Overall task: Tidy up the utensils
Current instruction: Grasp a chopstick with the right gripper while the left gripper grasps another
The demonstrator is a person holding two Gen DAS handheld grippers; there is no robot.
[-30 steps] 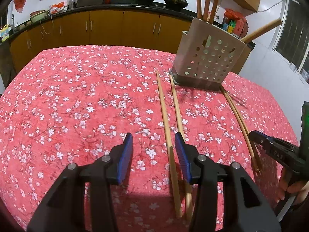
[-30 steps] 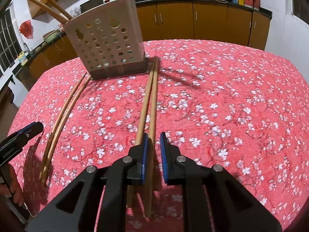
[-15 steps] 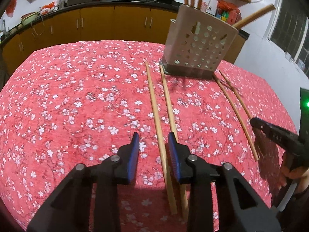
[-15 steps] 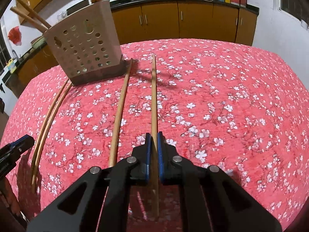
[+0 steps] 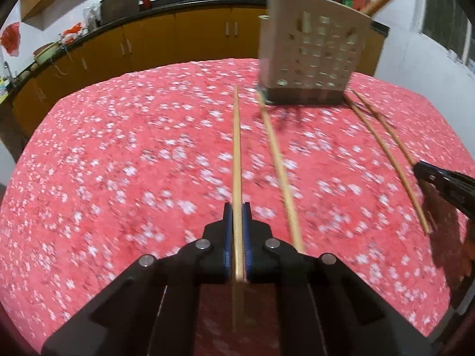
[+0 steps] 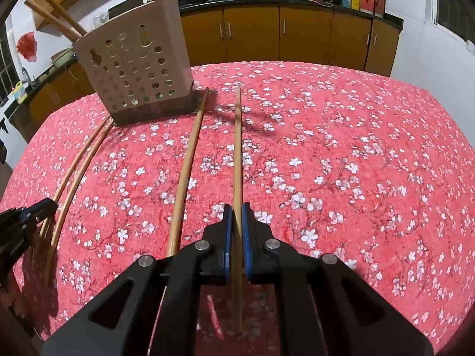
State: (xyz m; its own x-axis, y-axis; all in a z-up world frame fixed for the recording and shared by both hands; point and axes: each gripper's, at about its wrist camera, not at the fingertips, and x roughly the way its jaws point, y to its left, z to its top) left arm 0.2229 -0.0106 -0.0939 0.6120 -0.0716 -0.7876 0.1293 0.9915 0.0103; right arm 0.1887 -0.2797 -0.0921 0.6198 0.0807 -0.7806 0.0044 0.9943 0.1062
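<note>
My left hand-held gripper (image 5: 237, 207) is clenched on one chopstick (image 5: 236, 154), the blue pads (image 5: 227, 237) pressing its sides near the thick end. My right hand-held gripper (image 6: 236, 207) is clenched the same way on another chopstick (image 6: 237, 154). Each stick runs straight ahead of its gripper toward the perforated utensil holder (image 6: 136, 71), which stands at the far end of the red flowered tabletop (image 6: 356, 163).

What could go wrong: each stick is pinched close to one end, so the long free part may swing or droop as I lift, and the thin round shaft may twist or slip between the flat pads. A sagging tip could catch on the cloth or knock the holder's wall instead of clearing its rim. The holder already has several sticks (image 6: 56, 17) leaning out of it, which could block the opening. Moving both hands together, the two long sticks might also cross and knock each other.

In the left view, a loose chopstick (image 5: 280, 172) lies just to the right of the held one and could be nudged. In the right view, its loose partner (image 6: 185, 172) lies just to the left. The other gripper's dark tip shows at the outer edge of each view.

The chopsticks are long, slender, pale wood, smooth and tapering toward the far tip. The holder is beige plastic with round holes and a dark base.
</note>
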